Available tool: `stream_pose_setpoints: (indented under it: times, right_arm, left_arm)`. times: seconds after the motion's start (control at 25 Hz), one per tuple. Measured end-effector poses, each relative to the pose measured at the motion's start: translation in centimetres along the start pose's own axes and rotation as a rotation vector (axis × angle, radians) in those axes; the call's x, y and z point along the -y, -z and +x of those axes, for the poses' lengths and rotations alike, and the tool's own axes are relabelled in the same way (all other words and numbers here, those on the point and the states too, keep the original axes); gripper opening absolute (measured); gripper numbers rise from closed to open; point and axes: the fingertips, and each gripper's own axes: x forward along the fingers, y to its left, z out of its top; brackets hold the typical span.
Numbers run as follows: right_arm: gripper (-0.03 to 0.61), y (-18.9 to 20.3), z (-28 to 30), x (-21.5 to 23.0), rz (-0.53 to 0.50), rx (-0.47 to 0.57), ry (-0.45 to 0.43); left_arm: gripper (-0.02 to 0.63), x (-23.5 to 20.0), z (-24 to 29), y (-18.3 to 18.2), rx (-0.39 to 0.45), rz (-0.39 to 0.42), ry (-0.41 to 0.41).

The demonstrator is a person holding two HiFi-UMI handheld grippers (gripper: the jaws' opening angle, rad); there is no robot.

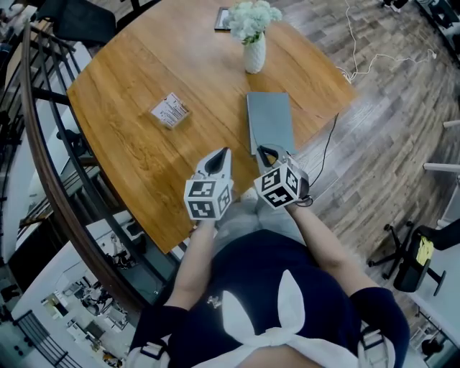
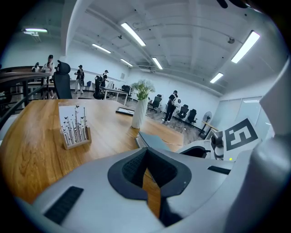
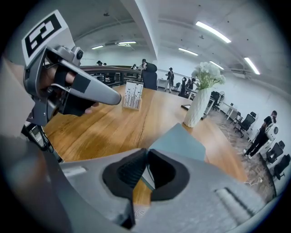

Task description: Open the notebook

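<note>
A grey notebook (image 1: 270,118) lies on the round wooden table (image 1: 136,162), its near edge by the table's rim. My right gripper (image 1: 267,150) sits at that near edge, shut on the notebook's cover. In the right gripper view, the grey cover (image 3: 181,142) runs up into the right gripper (image 3: 146,154) and its near corner is raised off the wood. My left gripper (image 1: 222,153) hovers just left of the notebook, shut and holding nothing. In the left gripper view the left gripper (image 2: 146,154) points across the table, with the notebook (image 2: 152,139) ahead to its right.
A white vase of flowers (image 1: 254,44) stands just beyond the notebook. A small card holder (image 1: 169,110) is on the table's left half, and a dark flat item (image 1: 223,18) lies at the far edge. A cable (image 1: 328,144) hangs off the right rim. A curved railing (image 1: 43,158) borders the left.
</note>
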Motion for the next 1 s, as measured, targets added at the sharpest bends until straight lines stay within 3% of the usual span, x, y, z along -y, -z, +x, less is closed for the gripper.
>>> stream_pose_setpoints:
  times: [1.0]
  right_arm:
    - [0.021,-1.1,-3.4,2.1,0.086,0.095,0.054]
  left_arm:
    - [0.017,0.7,-0.1,-0.2,-0.005,0.028,-0.004]
